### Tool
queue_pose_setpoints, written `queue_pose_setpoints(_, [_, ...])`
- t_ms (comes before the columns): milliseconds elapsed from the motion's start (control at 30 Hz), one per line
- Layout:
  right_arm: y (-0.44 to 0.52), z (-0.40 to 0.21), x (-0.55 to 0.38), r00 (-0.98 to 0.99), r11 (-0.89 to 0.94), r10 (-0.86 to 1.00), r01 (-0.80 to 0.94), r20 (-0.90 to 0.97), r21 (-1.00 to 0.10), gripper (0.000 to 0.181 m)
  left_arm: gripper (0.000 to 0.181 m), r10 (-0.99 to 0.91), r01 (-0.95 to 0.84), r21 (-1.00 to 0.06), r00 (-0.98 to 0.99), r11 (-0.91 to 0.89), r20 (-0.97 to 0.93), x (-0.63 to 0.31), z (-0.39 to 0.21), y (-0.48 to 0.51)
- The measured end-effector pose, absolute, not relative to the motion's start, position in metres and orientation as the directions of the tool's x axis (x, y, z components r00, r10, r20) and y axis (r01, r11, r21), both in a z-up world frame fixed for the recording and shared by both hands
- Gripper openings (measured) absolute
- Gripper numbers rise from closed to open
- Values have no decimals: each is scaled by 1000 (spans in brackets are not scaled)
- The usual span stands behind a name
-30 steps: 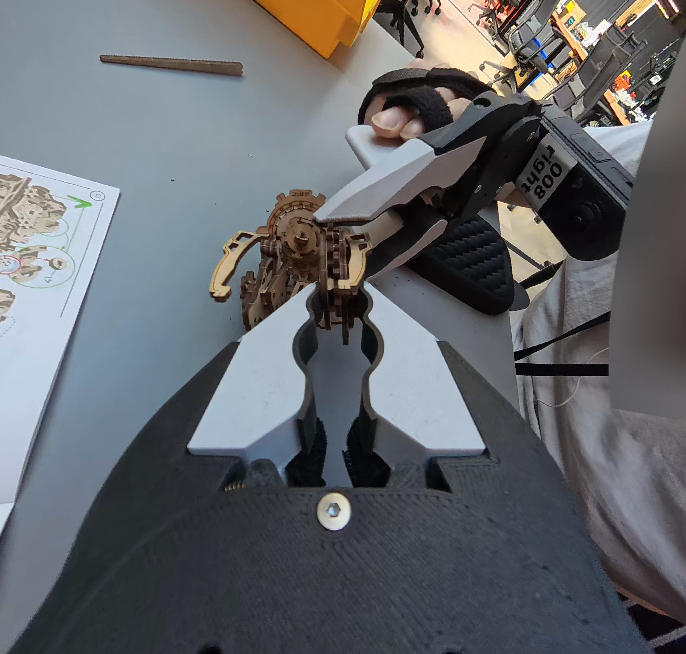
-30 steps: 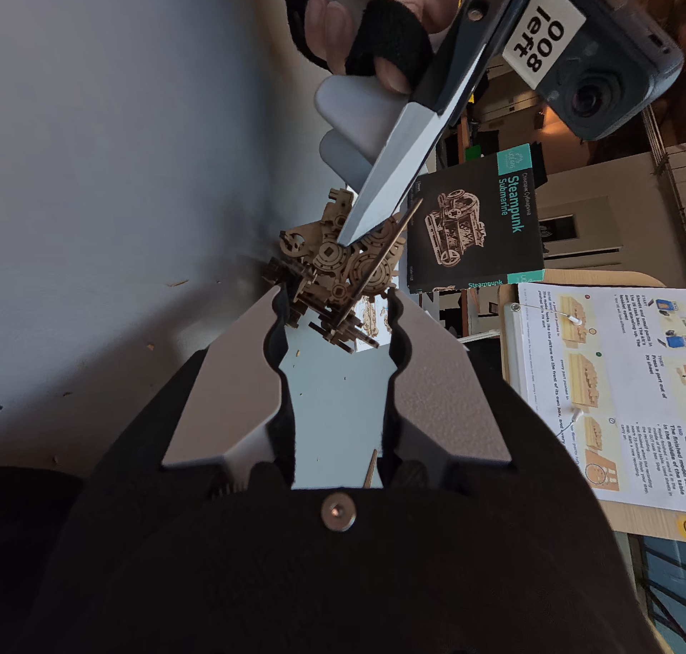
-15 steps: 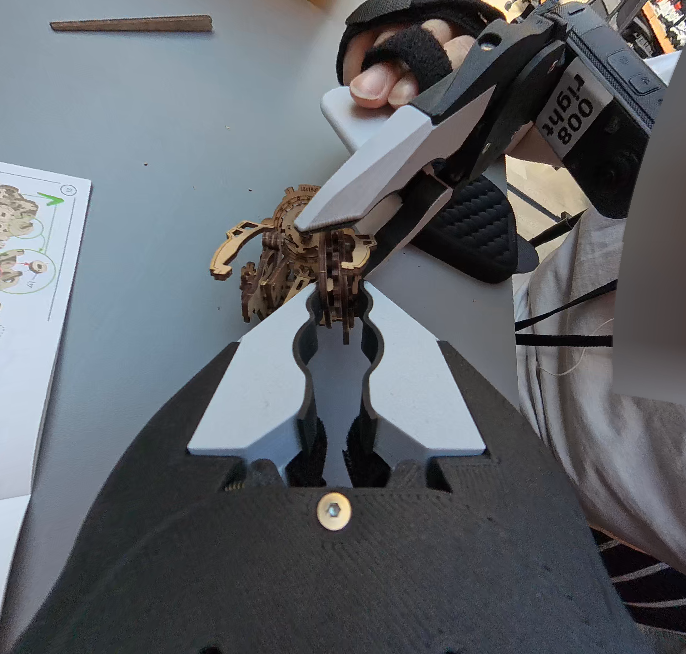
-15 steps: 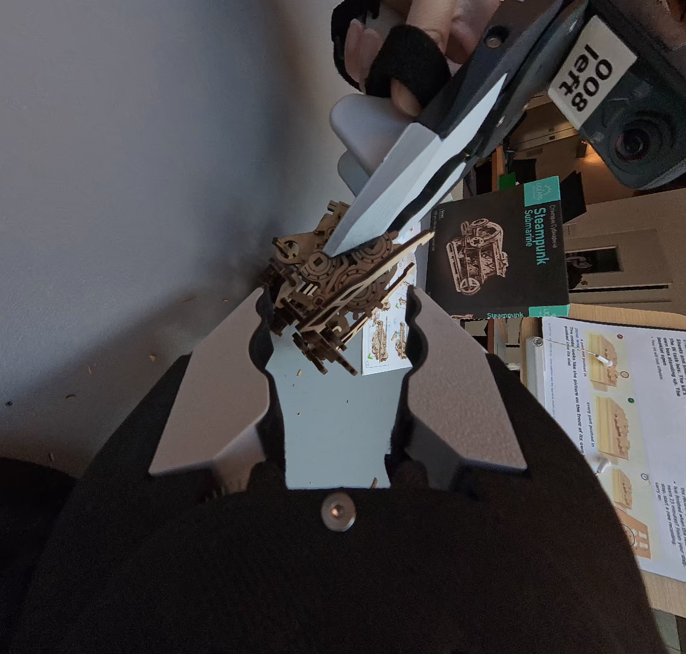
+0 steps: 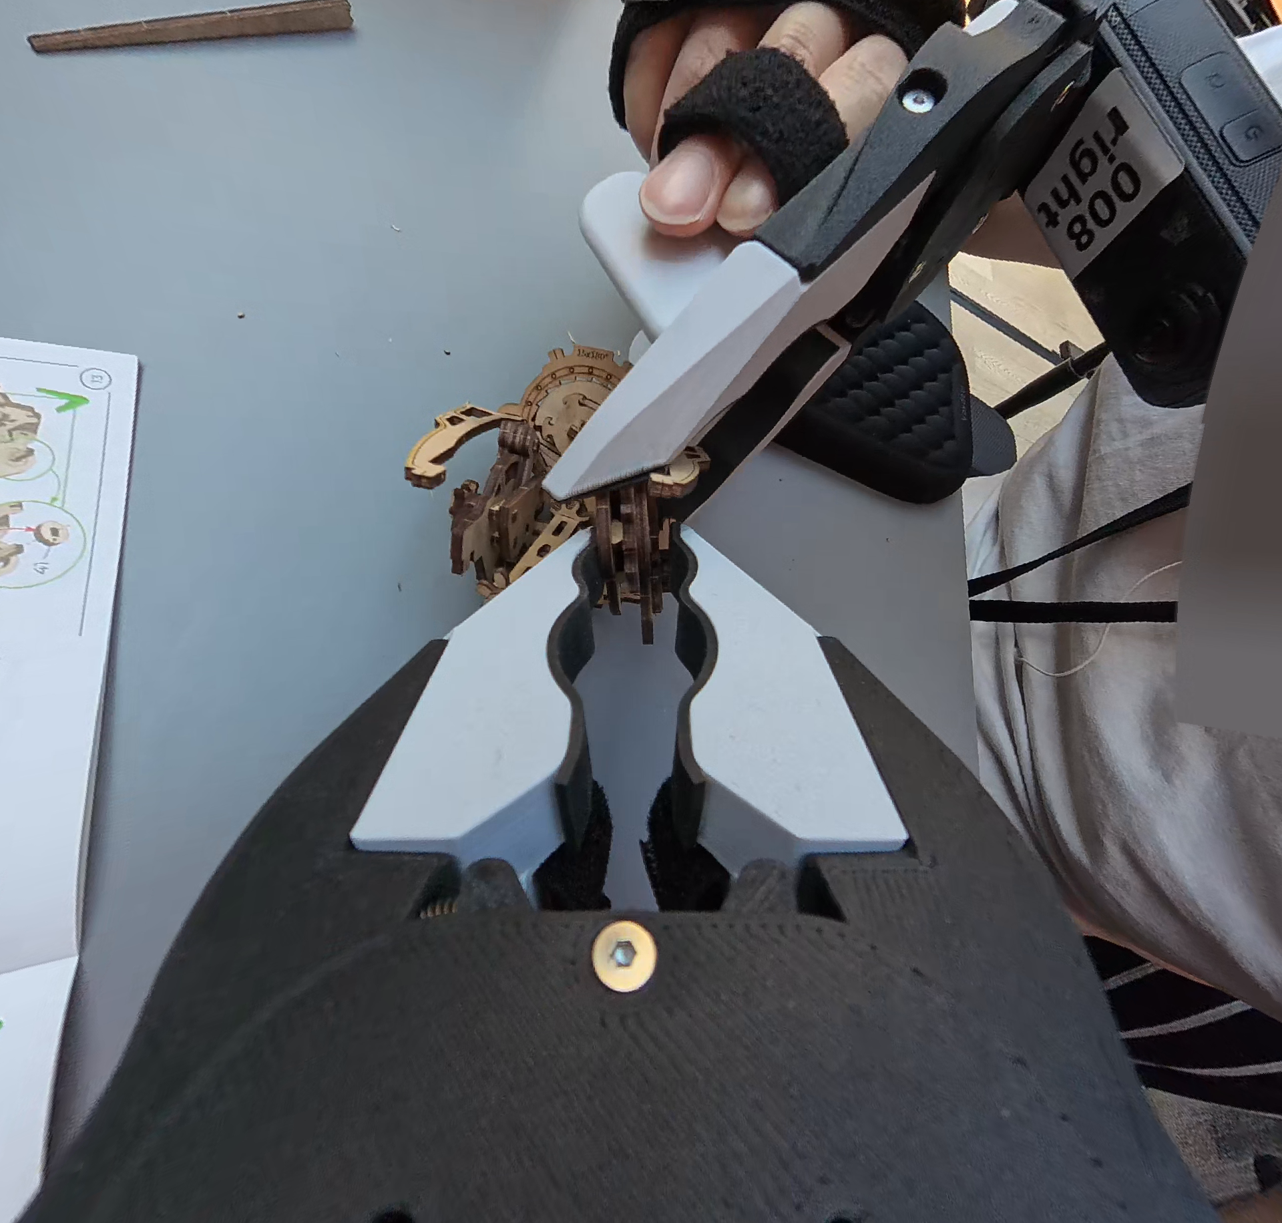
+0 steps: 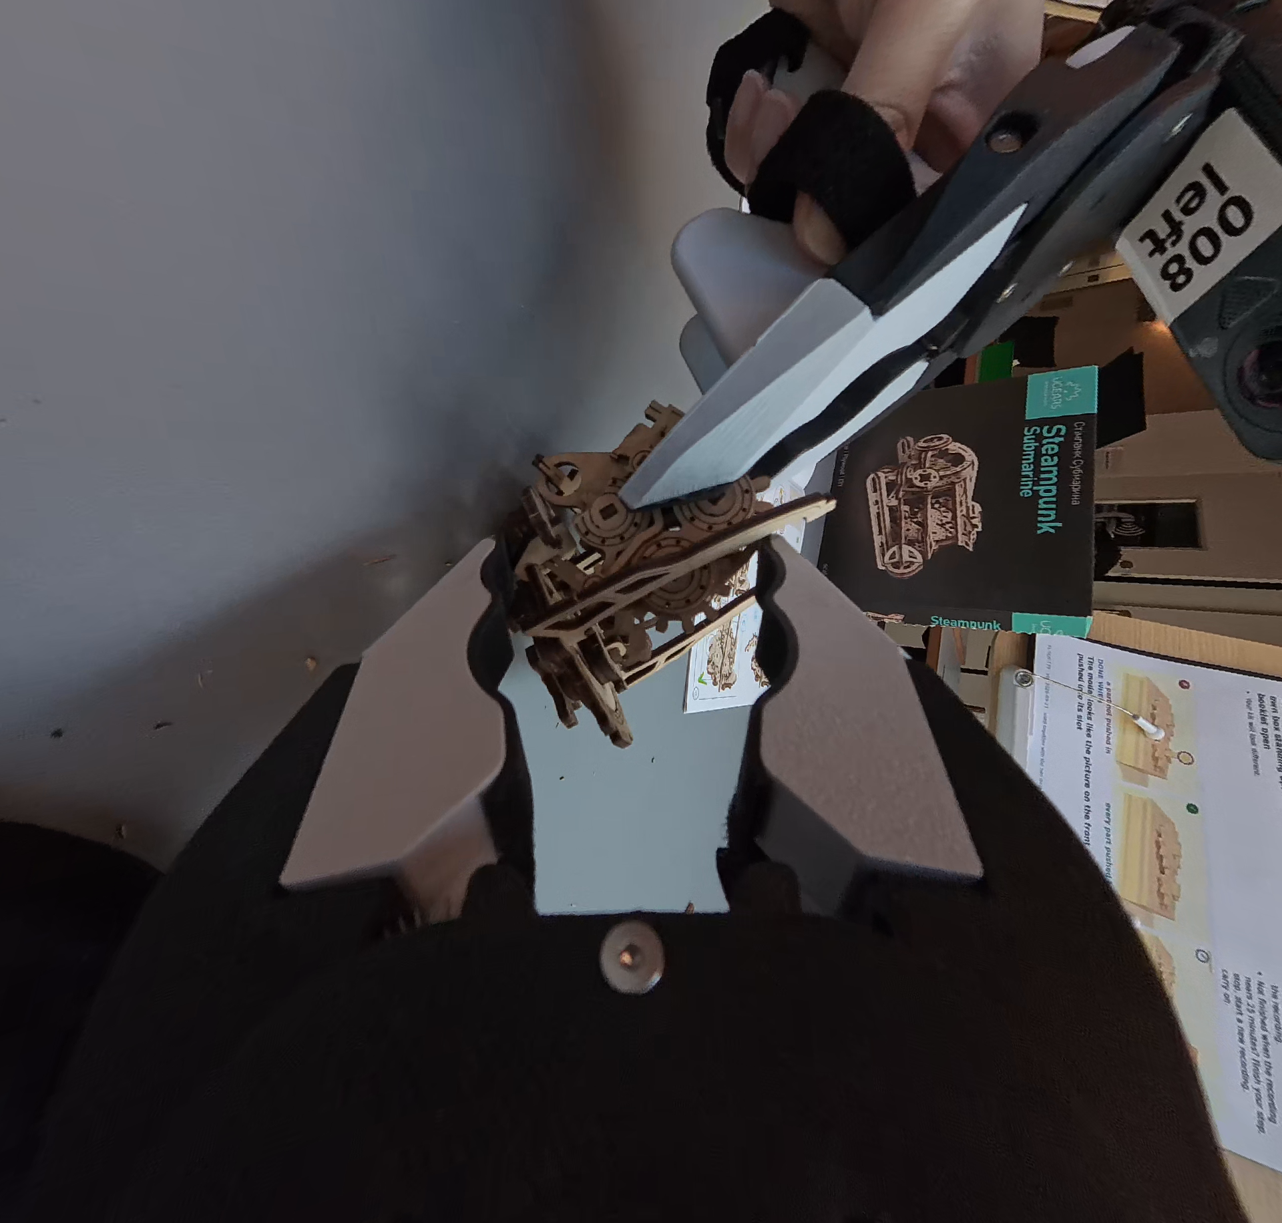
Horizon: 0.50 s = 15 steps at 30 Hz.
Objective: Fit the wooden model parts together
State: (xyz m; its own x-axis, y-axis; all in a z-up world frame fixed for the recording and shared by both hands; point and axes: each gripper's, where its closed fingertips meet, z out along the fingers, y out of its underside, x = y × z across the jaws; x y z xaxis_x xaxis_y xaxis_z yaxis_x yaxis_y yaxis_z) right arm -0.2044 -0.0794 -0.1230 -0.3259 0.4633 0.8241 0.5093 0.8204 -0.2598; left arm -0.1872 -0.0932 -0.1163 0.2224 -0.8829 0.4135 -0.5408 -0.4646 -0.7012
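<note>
The wooden model [image 5: 555, 496] was thin laser-cut ply, pale with dark edges. Each tool [image 5: 630, 551] had matt grey plastic fingers [image 5: 485, 704] on a rough black printed body. The worktop [image 5: 277, 218] looked smooth, matt grey.

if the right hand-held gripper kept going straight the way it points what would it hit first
The wooden model, already between its open fingers. Just beyond is the left hand-held gripper, shut on the model, though depth is hard to judge.

Bare grey table [image 5: 263, 218] left of wooden model [image 5: 513, 516], wooden strip [image 5: 191, 24] far off, booklet [image 5: 48, 634] at left edge
</note>
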Motion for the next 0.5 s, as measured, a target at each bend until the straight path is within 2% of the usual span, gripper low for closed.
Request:
queue_pose_setpoints(67, [-79, -121, -205, -319, 825, 452, 505, 833, -254, 75, 17, -884, -544, -701, 220, -462, 412, -187, -116, -93])
queue_pose_setpoints(500, [-80, -121, -203, -305, 796, 509, 523, 805, -305, 69, 17, -872, -475, -737, 166, -481, 461, -184, -113, -92])
